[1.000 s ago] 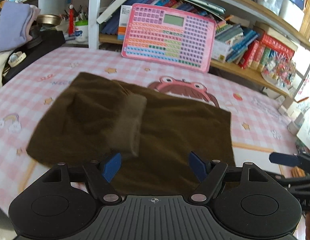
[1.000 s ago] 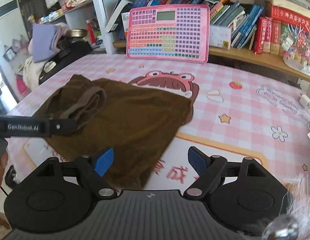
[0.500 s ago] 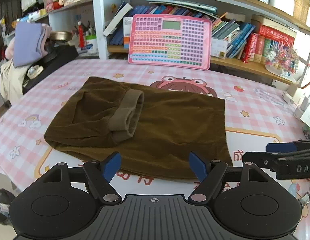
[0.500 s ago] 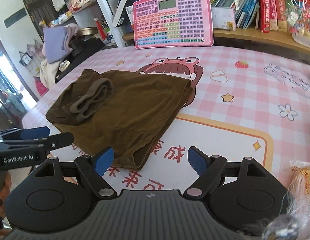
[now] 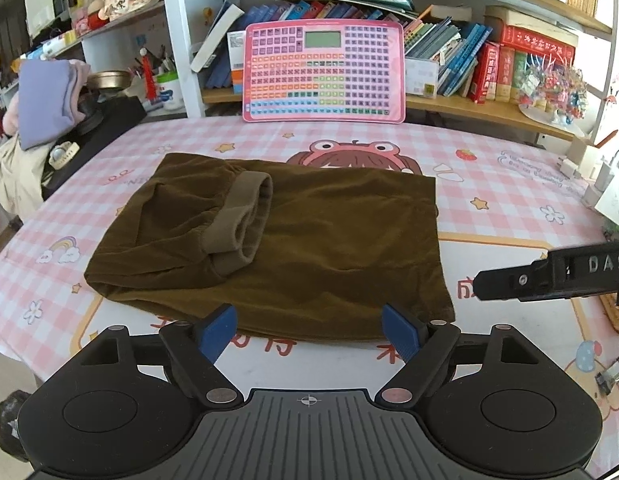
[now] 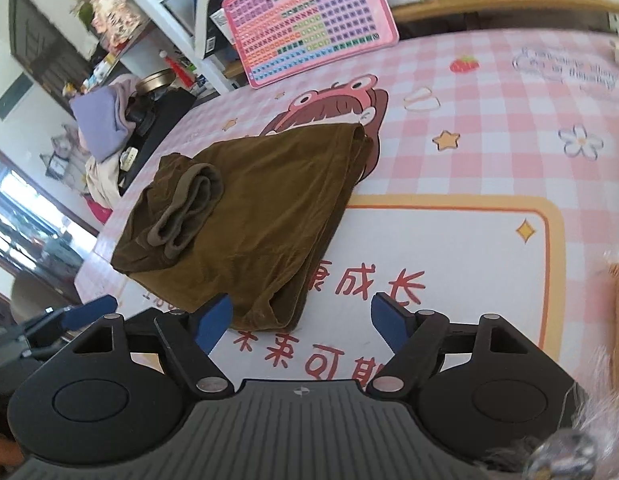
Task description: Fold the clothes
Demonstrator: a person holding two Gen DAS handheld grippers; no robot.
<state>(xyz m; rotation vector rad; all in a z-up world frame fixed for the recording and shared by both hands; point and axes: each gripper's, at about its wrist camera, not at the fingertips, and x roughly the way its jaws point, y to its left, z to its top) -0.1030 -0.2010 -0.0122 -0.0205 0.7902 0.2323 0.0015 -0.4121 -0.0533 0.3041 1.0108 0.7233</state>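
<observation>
A brown garment (image 5: 309, 240) lies folded flat on the pink checked table (image 5: 509, 184), with a lighter ribbed cuff (image 5: 245, 216) turned over on its left half. My left gripper (image 5: 309, 326) hovers at the garment's near edge, its jaws opening and nothing between the blue pads. In the right wrist view the garment (image 6: 261, 208) lies ahead and to the left. My right gripper (image 6: 301, 320) hangs over its near right corner, jaws closing, pads apart and bare. One finger (image 5: 509, 280) of the right gripper reaches in from the right in the left wrist view.
A pink toy keyboard (image 5: 325, 72) leans against a bookshelf (image 5: 489, 60) behind the table. Piled clothes (image 5: 45, 104) and a black case (image 5: 105, 120) sit at the far left corner. Small boxes and chargers (image 5: 601, 180) line the right edge.
The left gripper has drawn back from the garment, so the whole piece now shows. The right gripper has rolled, sunk and come nearer the garment's corner. The garment has not moved.
</observation>
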